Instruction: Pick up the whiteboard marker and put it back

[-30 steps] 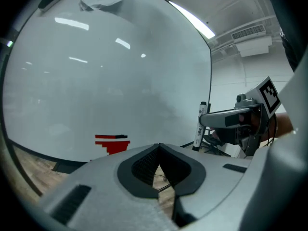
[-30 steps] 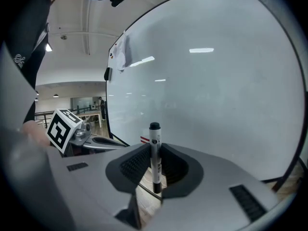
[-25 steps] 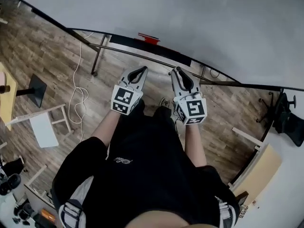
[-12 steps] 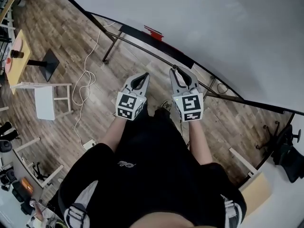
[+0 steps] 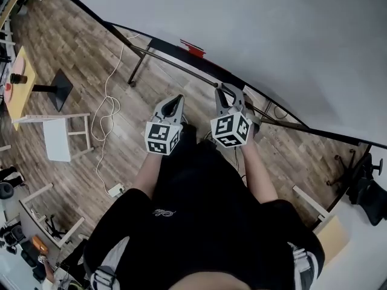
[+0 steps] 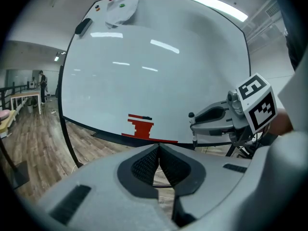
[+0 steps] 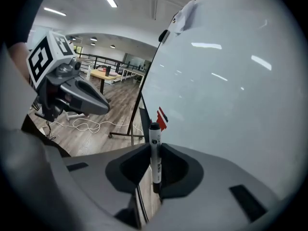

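right gripper view: print on whiteboard marker [image 7: 154, 148] is unreadable.

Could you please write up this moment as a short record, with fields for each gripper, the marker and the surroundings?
setting: a person stands facing a whiteboard on a wood floor
right gripper: shut on the whiteboard marker, which stands up between the jaws
left gripper: jaws together, nothing between them
board's lower edge: red object
floor: white cable
task stage: marker picked up, not yet put back
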